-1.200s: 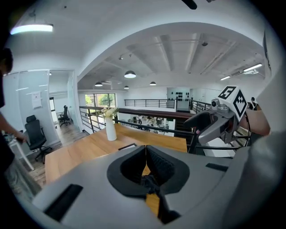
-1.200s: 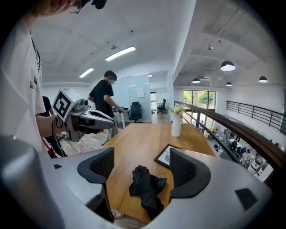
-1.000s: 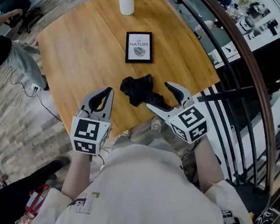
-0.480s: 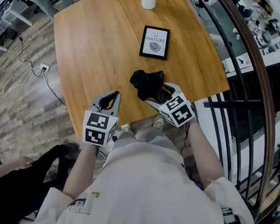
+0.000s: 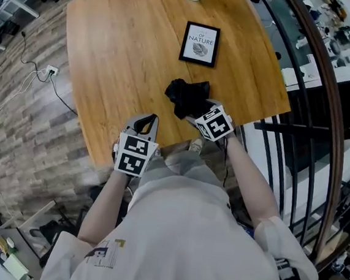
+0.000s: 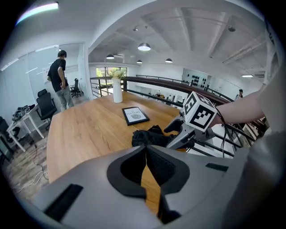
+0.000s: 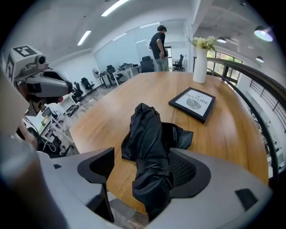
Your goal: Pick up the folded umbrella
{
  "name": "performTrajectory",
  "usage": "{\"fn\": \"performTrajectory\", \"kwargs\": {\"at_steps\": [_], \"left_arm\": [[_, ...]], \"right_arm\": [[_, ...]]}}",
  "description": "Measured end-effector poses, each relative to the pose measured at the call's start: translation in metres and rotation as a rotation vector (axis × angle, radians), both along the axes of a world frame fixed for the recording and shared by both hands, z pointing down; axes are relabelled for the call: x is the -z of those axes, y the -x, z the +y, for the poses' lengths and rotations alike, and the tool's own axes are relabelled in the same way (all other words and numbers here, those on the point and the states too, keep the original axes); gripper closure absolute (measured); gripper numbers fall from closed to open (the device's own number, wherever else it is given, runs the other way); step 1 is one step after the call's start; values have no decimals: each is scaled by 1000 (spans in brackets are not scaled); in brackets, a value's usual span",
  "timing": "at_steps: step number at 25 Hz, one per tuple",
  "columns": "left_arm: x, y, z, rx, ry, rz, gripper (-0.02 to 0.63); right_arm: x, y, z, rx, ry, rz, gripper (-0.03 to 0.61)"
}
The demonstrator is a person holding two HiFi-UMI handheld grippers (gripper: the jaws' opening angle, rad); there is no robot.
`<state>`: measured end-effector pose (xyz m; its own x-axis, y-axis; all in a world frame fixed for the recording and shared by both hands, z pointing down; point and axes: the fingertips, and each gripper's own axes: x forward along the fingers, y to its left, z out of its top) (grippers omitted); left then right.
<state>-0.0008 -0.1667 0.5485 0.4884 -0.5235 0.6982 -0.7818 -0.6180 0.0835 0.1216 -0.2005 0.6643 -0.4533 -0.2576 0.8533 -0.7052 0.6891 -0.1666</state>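
- Our right gripper [image 5: 196, 111] has moved in: jaws apart, straddling the black fabric folded umbrella [image 5: 187, 96] mid-frame on the wooden table [image 5: 117, 69].
- Our left gripper [image 5: 144, 125], jaws together, holds nothing; clamping seems next.

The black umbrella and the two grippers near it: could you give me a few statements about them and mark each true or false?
1. The umbrella sits between the parted jaws of the right gripper. True.
2. The left gripper is holding the umbrella. False: its jaws are together on nothing, and it is off to the side of the umbrella.
3. The framed picture stands upright. False: it lies flat on the table, beyond the umbrella.
4. A white vase with flowers stands at the far end of the table. True.
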Motion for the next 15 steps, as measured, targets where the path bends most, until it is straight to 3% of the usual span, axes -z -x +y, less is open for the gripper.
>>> {"fn": "performTrajectory", "kwargs": {"at_steps": [6,15], "left_arm": [[-45,7,5,30,80,-13,594],[-53,17,18,71,122,0,594]], "right_arm": [[-32,1,-6,20,39,64,196],[-45,-5,-16,63,-29,153,198]]}}
